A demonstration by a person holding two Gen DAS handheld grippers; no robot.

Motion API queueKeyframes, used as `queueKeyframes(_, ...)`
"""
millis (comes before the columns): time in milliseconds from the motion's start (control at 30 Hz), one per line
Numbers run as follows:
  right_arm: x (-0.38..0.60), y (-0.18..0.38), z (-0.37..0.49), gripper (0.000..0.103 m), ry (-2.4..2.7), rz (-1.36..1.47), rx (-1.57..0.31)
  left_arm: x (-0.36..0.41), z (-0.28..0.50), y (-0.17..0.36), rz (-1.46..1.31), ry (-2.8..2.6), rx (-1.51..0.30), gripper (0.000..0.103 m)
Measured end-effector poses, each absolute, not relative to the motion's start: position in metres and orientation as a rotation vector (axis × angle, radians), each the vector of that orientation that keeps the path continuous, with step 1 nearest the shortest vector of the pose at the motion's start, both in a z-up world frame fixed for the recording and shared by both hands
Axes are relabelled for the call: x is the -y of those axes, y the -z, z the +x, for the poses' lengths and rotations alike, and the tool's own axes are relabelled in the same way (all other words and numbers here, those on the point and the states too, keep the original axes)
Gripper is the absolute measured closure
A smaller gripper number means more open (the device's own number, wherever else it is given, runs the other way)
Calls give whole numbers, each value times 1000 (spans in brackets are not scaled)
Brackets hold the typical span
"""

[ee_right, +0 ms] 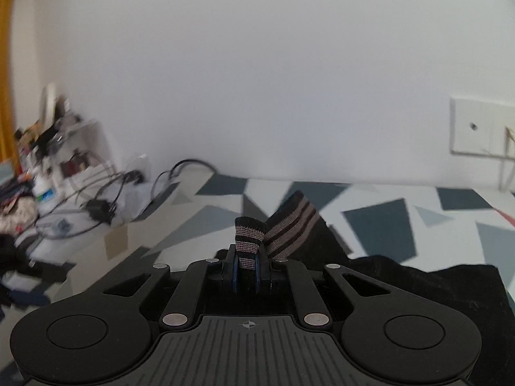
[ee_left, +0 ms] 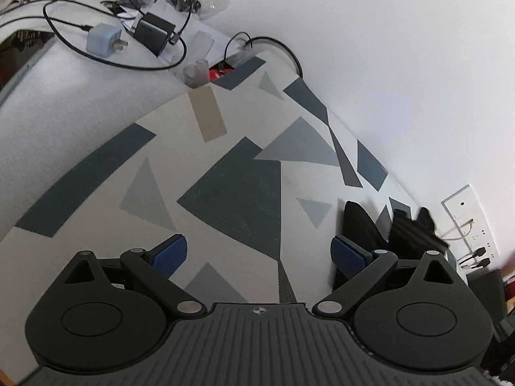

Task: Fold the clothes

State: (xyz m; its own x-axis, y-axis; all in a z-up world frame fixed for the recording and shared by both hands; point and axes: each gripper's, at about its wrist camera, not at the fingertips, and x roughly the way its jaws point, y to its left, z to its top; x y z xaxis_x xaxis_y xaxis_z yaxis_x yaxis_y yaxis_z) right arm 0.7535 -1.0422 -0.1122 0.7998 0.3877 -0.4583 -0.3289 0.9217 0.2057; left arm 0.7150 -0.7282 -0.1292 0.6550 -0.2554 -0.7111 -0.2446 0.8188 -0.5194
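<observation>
Right gripper (ee_right: 247,265) is clamped tight on the striped cuff of a black sock (ee_right: 291,225), holding that end up off the patterned worktop (ee_right: 379,228) while the rest trails down onto it. Left gripper (ee_left: 259,252) hangs wide open over the worktop with nothing in it, and the sock's dark fabric sits just beside its right finger (ee_left: 349,255).

Black sock (ee_right: 291,225) with grey-brown cuff stripes ahead of the right claw (ee_right: 246,265); cream cloth (ee_left: 225,177) with slate-blue, grey and tan shapes beneath the blue-padded left claw (ee_left: 259,252).
</observation>
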Motion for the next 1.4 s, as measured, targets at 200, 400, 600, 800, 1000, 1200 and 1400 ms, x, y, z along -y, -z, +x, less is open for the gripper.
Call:
queueKeyframes(200, 1012, 128, 745, 62, -490, 17, -627, 737, 728, 131, -643, 71, -905, 5)
queueKeyframes(400, 1023, 100, 729, 31, -453, 38, -580, 764, 761, 116, -634, 185, -875, 6)
queueKeyframes(600, 1096, 86, 717, 30, -233, 244, -570, 841, 800, 103, -420, 389, -871, 24)
queueKeyframes(800, 1162, 114, 722, 40, -13, 398, -632, 894, 821, 125, -262, 381, -910, 95)
queueKeyframes(1000, 1171, 149, 735, 49, 83, 308, -754, 887, 818, 138, -145, 277, -915, 95)
queueKeyframes(1200, 1184, 145, 731, 35, 42, 375, -726, 864, 818, 138, -219, 252, -962, 31)
queueKeyframes(1400, 1206, 132, 722, 4, 66, 477, -644, 853, 814, 140, -239, 276, -1004, 18)
